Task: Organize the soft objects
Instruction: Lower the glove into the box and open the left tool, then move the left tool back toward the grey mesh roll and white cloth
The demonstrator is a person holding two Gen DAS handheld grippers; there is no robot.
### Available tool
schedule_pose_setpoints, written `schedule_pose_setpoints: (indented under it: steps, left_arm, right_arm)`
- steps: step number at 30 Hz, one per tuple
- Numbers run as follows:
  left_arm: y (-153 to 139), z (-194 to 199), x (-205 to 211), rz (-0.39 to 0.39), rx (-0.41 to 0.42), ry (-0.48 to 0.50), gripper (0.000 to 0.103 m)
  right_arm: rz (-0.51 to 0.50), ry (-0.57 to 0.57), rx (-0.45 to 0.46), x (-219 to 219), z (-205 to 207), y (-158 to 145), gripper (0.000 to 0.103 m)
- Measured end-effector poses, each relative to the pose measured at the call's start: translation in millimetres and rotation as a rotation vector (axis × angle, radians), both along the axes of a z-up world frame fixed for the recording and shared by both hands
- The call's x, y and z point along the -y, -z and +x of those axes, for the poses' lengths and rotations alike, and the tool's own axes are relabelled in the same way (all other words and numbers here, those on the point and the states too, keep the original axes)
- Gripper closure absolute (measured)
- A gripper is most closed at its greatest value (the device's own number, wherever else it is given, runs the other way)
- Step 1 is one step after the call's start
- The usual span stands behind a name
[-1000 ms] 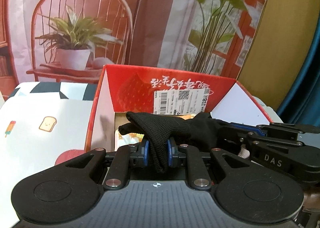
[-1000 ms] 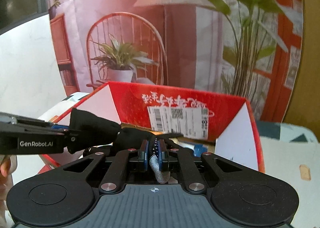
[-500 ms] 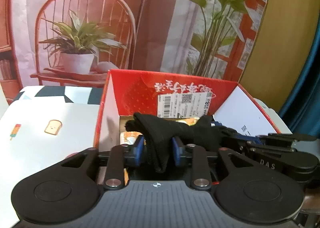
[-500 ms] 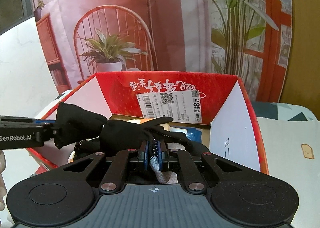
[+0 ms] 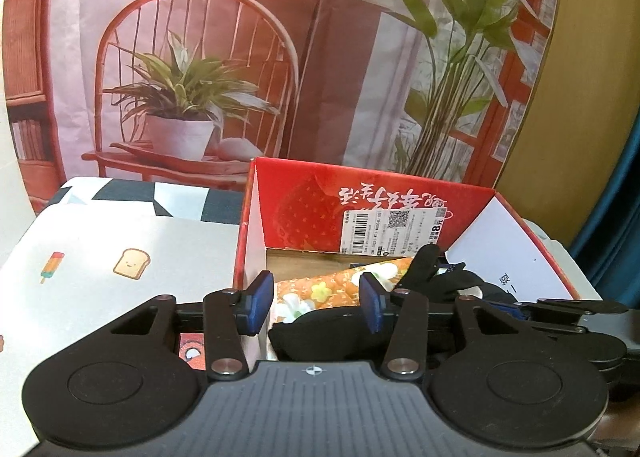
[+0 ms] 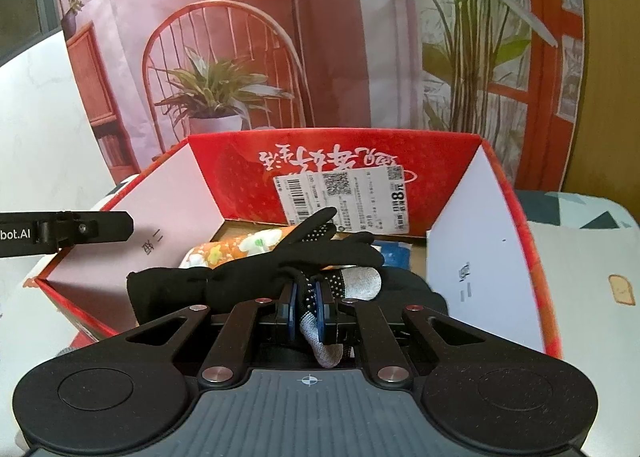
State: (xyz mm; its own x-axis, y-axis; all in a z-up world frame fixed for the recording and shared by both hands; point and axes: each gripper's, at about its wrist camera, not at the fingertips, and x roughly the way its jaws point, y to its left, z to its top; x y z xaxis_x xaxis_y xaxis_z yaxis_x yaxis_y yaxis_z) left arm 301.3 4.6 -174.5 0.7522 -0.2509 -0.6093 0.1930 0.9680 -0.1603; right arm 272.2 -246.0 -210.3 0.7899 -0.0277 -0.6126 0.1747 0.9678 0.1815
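A black glove point(image 6: 256, 273) with dotted, grey-tipped fingers lies across the open red cardboard box point(image 6: 240, 161), on top of an orange floral cloth point(image 6: 240, 245). My right gripper point(image 6: 308, 305) is shut on the glove's finger end. In the left wrist view my left gripper point(image 5: 316, 307) has its jaws opening over the box's point(image 5: 304, 201) left part. The glove's cuff point(image 5: 320, 333) sags low between the blue pads point(image 5: 260, 307), which do not touch it. The floral cloth point(image 5: 332, 285) shows beyond them. The right gripper point(image 5: 520, 303) reaches in from the right.
A white tablecloth with toast and ice-lolly prints point(image 5: 132, 263) spreads left of the box. Behind the box hangs a printed backdrop of a chair and plants point(image 5: 192, 97). A blue item point(image 6: 394, 253) lies inside the box at the back right. The left gripper's finger point(image 6: 100, 227) hovers at the box's left wall.
My left gripper has opened and let go of the glove's cuff, which dropped lower into the box. The right gripper stays shut on the glove's finger end.
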Motion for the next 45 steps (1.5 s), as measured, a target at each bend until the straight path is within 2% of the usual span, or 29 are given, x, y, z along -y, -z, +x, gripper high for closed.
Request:
schedule_pose_setpoints:
  steps: [10, 12, 14, 15, 16, 17, 18, 19, 20, 22, 24, 33, 45]
  left_arm:
    - [-5.2, -10.8, 4.7, 0.024, 0.016, 0.02, 0.054]
    - [-6.8, -13.2, 4.0, 0.028, 0.016, 0.015, 0.051]
    - [-9.1, -17.0, 3.0, 0.036, 0.018, 0.009, 0.044]
    - [-10.7, -19.5, 1.9, 0.04, 0.021, 0.005, 0.035]
    - [-12.5, -22.4, 0.9, 0.044, 0.027, 0.001, 0.025]
    - [-14.5, -25.8, -0.8, 0.045, 0.034, -0.002, 0.018]
    - [-16.7, -30.1, -2.9, 0.043, 0.043, -0.007, 0.007]
    - [-18.7, -33.5, -5.1, 0.042, 0.05, -0.012, 0.001]
    - [-20.5, -37.2, -7.0, 0.043, 0.055, -0.019, 0.0]
    - [-23.5, -43.2, -10.8, 0.045, 0.048, -0.03, 0.0]
    - [-25.4, -48.7, -13.6, 0.056, 0.035, -0.041, 0.0]
    - [-26.2, -85.1, -23.6, 0.069, 0.047, -0.049, 0.0]
    - [-0.4, -142.9, -25.5, 0.104, 0.068, -0.057, 0.0]
  right_arm:
    - [0.024, -0.001, -0.028, -8.2, 4.8, -1.0, 0.093]
    - [0.007, 0.007, -0.022, -6.6, 1.5, -4.4, 0.088]
    - [-0.009, 0.022, -0.007, -5.0, -4.1, -9.6, 0.081]
    - [-0.019, 0.026, 0.004, -4.8, -7.6, -12.5, 0.074]
    - [-0.032, 0.028, 0.009, -5.1, -11.3, -15.6, 0.06]
    - [-0.044, 0.027, 0.011, -5.7, -14.3, -18.3, 0.052]
    - [-0.059, 0.027, 0.018, -6.9, -18.7, -21.6, 0.038]
    - [-0.072, 0.031, 0.029, -7.4, -23.0, -24.8, 0.031]
    - [-0.079, 0.033, 0.042, -7.4, -27.6, -28.3, 0.028]
    - [-0.078, 0.036, 0.063, -6.6, -36.4, -33.9, 0.009]
    - [-0.071, 0.045, 0.092, -6.0, -46.9, -39.2, 0.001]
    - [-0.076, 0.049, 0.138, -12.1, -81.6, -41.3, 0.0]
    - [-0.059, 0.049, 0.157, -32.9, -129.5, -13.3, 0.0]
